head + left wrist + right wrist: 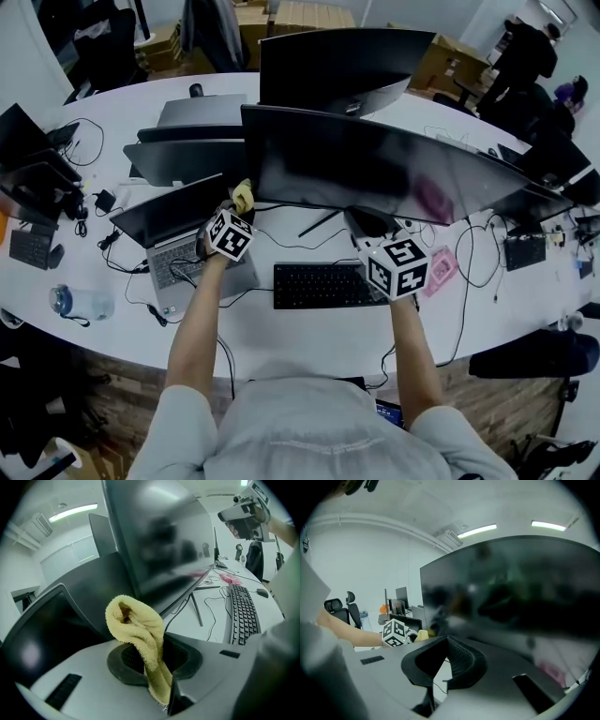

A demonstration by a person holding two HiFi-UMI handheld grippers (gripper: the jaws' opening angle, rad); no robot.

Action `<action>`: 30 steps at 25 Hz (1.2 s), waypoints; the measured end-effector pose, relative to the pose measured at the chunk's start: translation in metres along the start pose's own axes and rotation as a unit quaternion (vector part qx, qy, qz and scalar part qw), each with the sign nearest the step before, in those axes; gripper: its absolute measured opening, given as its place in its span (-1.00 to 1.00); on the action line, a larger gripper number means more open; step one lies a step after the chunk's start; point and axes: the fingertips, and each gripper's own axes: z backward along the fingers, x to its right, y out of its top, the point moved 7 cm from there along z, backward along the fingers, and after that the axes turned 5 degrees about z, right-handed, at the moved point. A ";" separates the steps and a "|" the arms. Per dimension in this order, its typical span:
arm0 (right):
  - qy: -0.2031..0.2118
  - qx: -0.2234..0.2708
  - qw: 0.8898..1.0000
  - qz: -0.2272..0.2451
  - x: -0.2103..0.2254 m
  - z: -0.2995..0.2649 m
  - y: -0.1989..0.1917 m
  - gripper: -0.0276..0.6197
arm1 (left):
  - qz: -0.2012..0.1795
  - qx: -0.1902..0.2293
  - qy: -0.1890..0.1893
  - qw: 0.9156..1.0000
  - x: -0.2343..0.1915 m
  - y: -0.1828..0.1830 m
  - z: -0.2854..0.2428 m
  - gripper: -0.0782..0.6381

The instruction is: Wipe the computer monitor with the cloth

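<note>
The left gripper (149,645) has its jaws pinched on the yellow cloth (134,620), whose folded bulk stands up past the tips. In the head view this gripper (238,210) sits left of centre, the cloth near the lower left corner of the wide curved monitor (375,169), just short of the glass as far as I can tell.

The right gripper (446,641) shows its tips pressed together with nothing between them, low before the screen's middle, above the keyboard (323,284).

Wiping looks about to begin. Next the cloth needs pressing flat on the screen and sweeping across.
</note>
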 end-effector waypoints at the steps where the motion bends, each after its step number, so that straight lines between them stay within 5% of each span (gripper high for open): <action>1: 0.000 -0.001 1.000 -0.001 0.001 -0.001 -0.001 -0.84 | 0.006 -0.001 -0.004 1.000 0.001 -0.002 -0.002 -0.55; 7: 0.002 -0.009 1.000 -0.001 0.001 -0.007 -0.007 -0.84 | 0.035 -0.007 -0.033 0.999 0.008 -0.014 -0.009 -0.55; 11: 0.002 -0.013 1.000 -0.003 0.001 -0.008 -0.010 -0.84 | 0.135 0.014 -0.084 0.987 0.005 -0.017 -0.008 -0.55; 13: 0.002 -0.015 1.000 -0.006 0.002 -0.008 -0.013 -0.84 | 0.211 0.029 -0.115 0.970 0.005 -0.019 -0.009 -0.55; 15: 0.001 -0.018 1.000 -0.009 0.002 -0.007 -0.016 -0.84 | 0.294 0.051 -0.145 0.943 0.006 -0.020 -0.010 -0.55; 19: -0.008 -0.019 1.000 -0.013 0.006 -0.002 -0.021 -0.84 | 0.459 0.123 -0.198 0.857 0.011 -0.016 -0.015 -0.55; 21: -0.015 -0.017 1.000 -0.014 0.009 0.002 -0.024 -0.84 | 0.501 0.146 -0.205 0.828 0.015 -0.015 -0.019 -0.55; 23: -0.022 -0.016 0.999 -0.018 0.011 0.007 -0.027 -0.84 | 0.512 0.155 -0.204 0.820 0.019 -0.015 -0.021 -0.55; 30: -0.041 -0.013 0.999 -0.032 0.025 0.023 -0.039 -0.84 | 0.515 0.165 -0.215 0.813 0.034 -0.003 -0.031 -0.55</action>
